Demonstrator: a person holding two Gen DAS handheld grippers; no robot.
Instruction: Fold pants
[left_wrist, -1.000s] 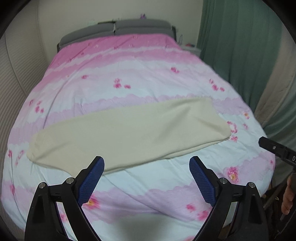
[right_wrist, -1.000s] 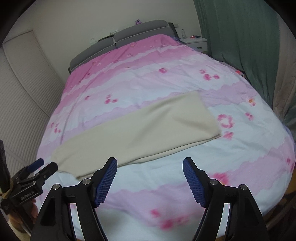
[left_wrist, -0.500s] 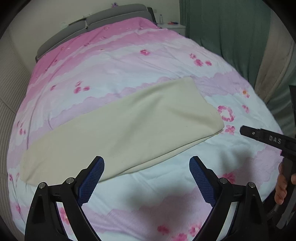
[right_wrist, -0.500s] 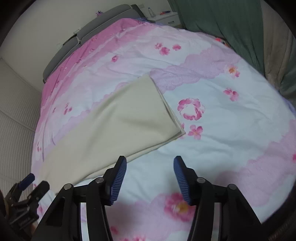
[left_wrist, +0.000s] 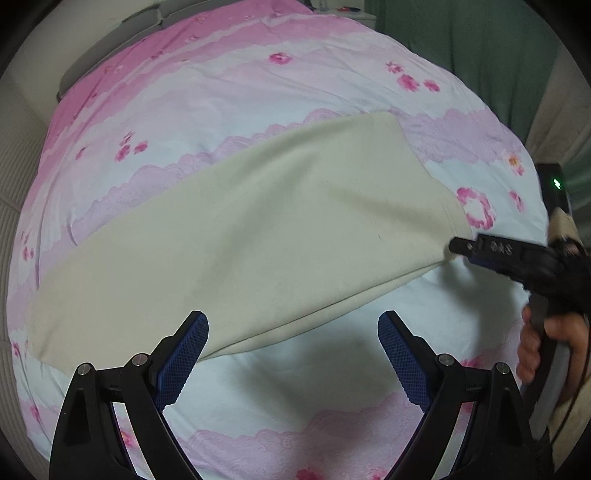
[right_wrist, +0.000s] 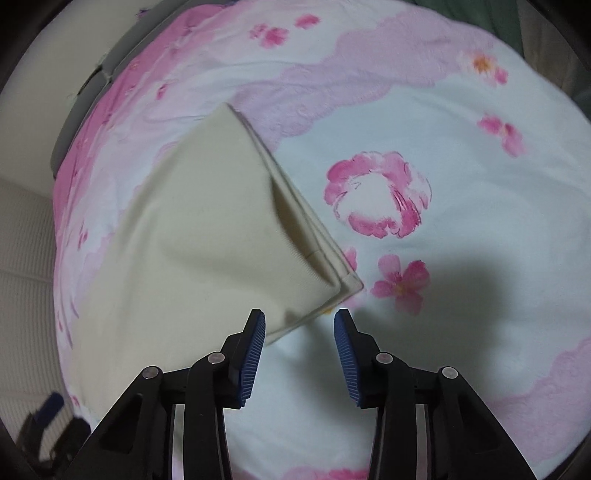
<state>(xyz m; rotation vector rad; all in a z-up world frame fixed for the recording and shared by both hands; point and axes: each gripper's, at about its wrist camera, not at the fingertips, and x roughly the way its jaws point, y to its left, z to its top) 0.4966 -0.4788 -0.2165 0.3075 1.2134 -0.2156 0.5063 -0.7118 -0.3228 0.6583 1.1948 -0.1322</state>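
On floral duvet (left_wrist: 332, 66), cream pants (left_wrist: 240, 236) ahead of spread left gripper (left_wrist: 291, 350), corner before parted right gripper (right_wrist: 299, 343)

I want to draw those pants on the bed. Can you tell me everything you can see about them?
The pants are plain cream, of soft, slightly fuzzy-looking cloth. They lie flat and long, slanting across the pink flowered bedcover, already folded in half lengthwise. At one end, stacked layers show a stitched hem, with the top layer lifting open a little. The right gripper, open, hovers at that corner; the left gripper, open, hangs over the near edge. Neither holds them.
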